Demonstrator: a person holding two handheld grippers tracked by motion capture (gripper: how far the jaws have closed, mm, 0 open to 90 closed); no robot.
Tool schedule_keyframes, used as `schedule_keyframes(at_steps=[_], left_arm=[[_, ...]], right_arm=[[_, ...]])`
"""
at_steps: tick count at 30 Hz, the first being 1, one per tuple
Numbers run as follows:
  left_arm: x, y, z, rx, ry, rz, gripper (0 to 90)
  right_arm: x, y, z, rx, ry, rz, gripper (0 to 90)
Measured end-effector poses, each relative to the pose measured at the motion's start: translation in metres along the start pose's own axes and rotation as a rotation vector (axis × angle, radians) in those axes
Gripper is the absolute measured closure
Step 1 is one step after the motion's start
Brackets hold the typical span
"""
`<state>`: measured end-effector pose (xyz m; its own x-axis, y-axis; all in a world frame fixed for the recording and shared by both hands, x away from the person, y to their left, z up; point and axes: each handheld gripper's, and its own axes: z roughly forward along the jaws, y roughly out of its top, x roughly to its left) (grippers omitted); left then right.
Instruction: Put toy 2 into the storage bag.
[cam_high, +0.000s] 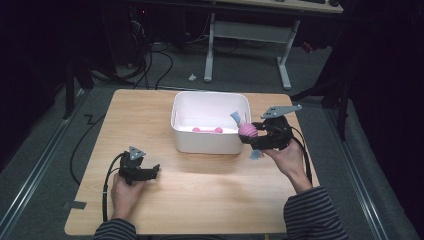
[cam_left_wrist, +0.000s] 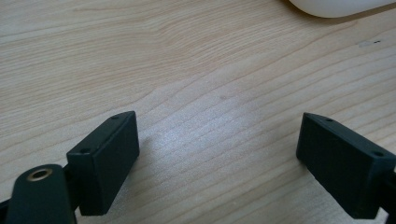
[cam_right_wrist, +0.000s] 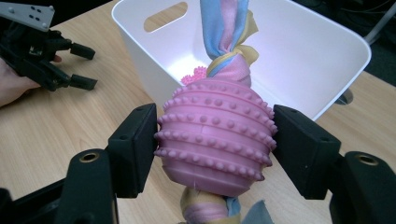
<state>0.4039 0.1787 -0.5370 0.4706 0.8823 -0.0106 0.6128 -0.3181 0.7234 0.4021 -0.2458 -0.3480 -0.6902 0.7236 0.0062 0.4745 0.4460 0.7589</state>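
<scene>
Pink studded rubber ball toy (cam_right_wrist: 215, 134) with knotted cloth tails: clamped in my right gripper (cam_high: 262, 134), beside the white plastic bin (cam_high: 210, 138). Left gripper (cam_left_wrist: 219, 161) idle, jaws apart. Risk: dangling tail snags the rim, tugging the toy loose.

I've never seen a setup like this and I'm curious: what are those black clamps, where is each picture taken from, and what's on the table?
A person sits at a wooden table holding a hand-operated two-jaw clamp in each hand. One picture comes from a camera above the table; the other two come from cameras mounted on the clamps, looking along their black jaws.

The left gripper hovers low over bare wood with its jaws wide apart and nothing between them. The right gripper is closed on a pink knobbly rubber toy with a pastel cloth rope knotted through it, held beside a white plastic tub. Something else pink lies inside the tub.
</scene>
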Motion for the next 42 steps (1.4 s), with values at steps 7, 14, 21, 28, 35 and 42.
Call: schedule_keyframes(at_steps=[7,14,21,28,35,42], left_arm=[[0.0,0.0,0.0,-0.002,-0.001,0.002,13.7],[0.0,0.0,0.0,-0.002,-0.001,0.001,13.7],[0.0,0.0,0.0,-0.003,-0.002,0.001,13.8],[0.0,0.0,0.0,-0.003,-0.002,0.0,13.8],[0.0,0.0,0.0,-0.003,-0.001,0.001,13.8],[0.0,0.0,0.0,-0.003,-0.001,0.001,13.8]], right_arm=[[-0.008,0.016,0.004,0.007,-0.008,-0.001,34.2],[-0.013,0.028,0.011,0.023,-0.018,-0.006,34.2],[-0.017,0.039,0.017,0.03,-0.025,-0.014,34.1],[-0.019,0.048,0.029,0.037,-0.026,-0.034,34.1],[-0.021,0.057,0.044,0.042,-0.02,-0.034,34.1],[-0.018,0.063,0.062,0.072,-0.02,-0.046,34.0]])
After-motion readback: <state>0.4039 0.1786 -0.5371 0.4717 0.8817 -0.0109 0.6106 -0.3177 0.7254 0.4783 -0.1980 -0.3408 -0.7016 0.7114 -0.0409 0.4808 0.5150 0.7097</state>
